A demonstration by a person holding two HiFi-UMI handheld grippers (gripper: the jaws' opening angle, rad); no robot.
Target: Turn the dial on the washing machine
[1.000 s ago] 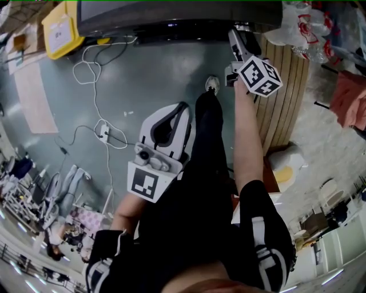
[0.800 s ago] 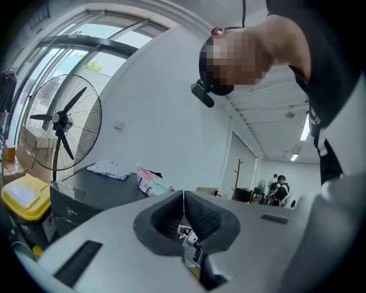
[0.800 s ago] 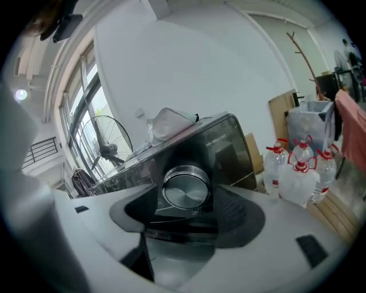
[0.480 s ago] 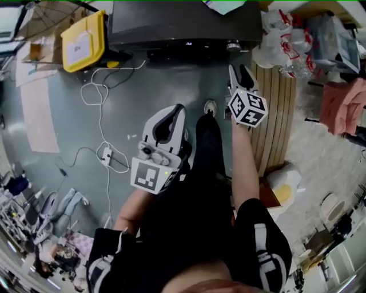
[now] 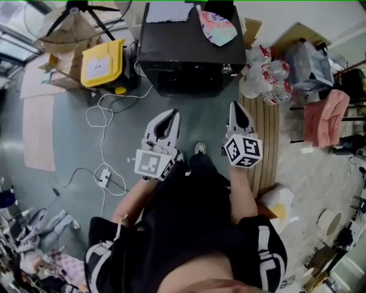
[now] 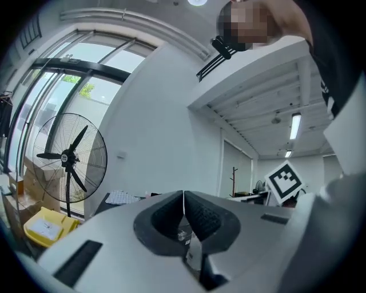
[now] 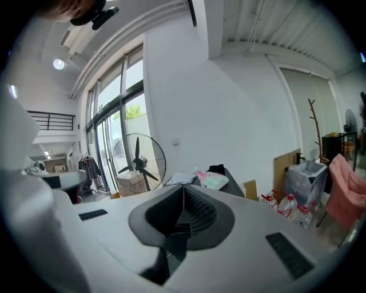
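Observation:
The black washing machine (image 5: 191,51) stands at the top of the head view, its small silver dial (image 5: 227,68) at the right end of the front panel. A patterned cloth (image 5: 216,26) and a white mat (image 5: 168,11) lie on its lid. My right gripper (image 5: 236,105) hovers over the floor, well short of the dial, jaws shut with nothing between them (image 7: 183,189). Beside it, my left gripper (image 5: 170,113) is level with it, also shut and empty (image 6: 183,194). Neither touches the machine. The lid with the cloth (image 7: 213,179) shows beyond the right jaws.
A yellow bin (image 5: 103,63) sits left of the machine, with white cables (image 5: 100,117) and a power strip (image 5: 103,177) on the floor. A wooden slatted board (image 5: 266,137), water bottles (image 5: 269,77) and pink cloth (image 5: 323,120) lie right. A standing fan (image 6: 68,157) is behind.
The right gripper has drawn back from the machine's front panel toward the body. The left gripper has come up level with it. The whole machine now shows farther off.

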